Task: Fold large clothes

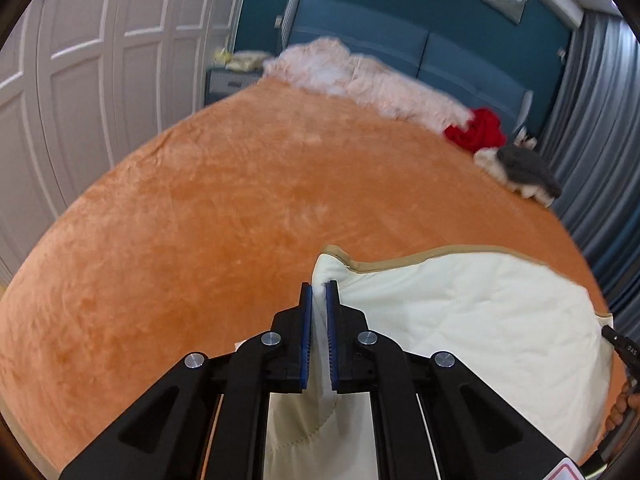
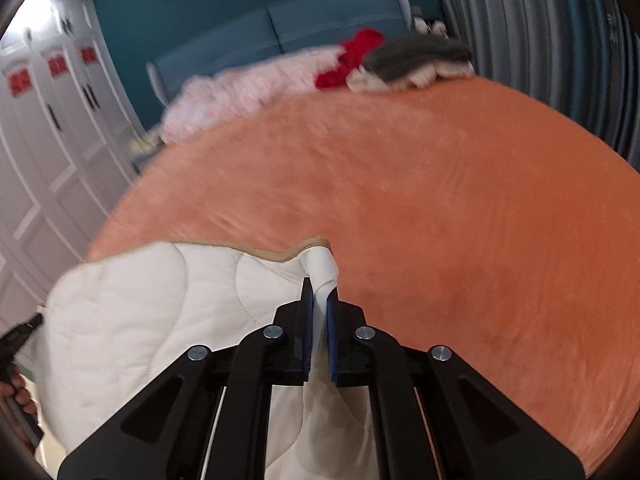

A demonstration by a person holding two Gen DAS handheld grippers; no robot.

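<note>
Two grippers pinch a cream quilt [image 1: 472, 320] on an orange bed [image 1: 208, 208]: left gripper [image 1: 319, 286] and right gripper [image 2: 319, 294] each clamp a corner fold. Pink, red [image 1: 478, 130] and grey [image 2: 420, 56] clothes lie by the blue headboard [image 1: 360, 28], between white wardrobes [image 1: 80, 80] and grey curtains [image 2: 540, 40].

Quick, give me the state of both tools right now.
Left tool: shut on the cream quilt, at one corner.
Right tool: shut on the same quilt, at another corner.

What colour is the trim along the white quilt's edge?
Tan or beige piping on the quilt's edge, clearest in the left wrist view.
</note>
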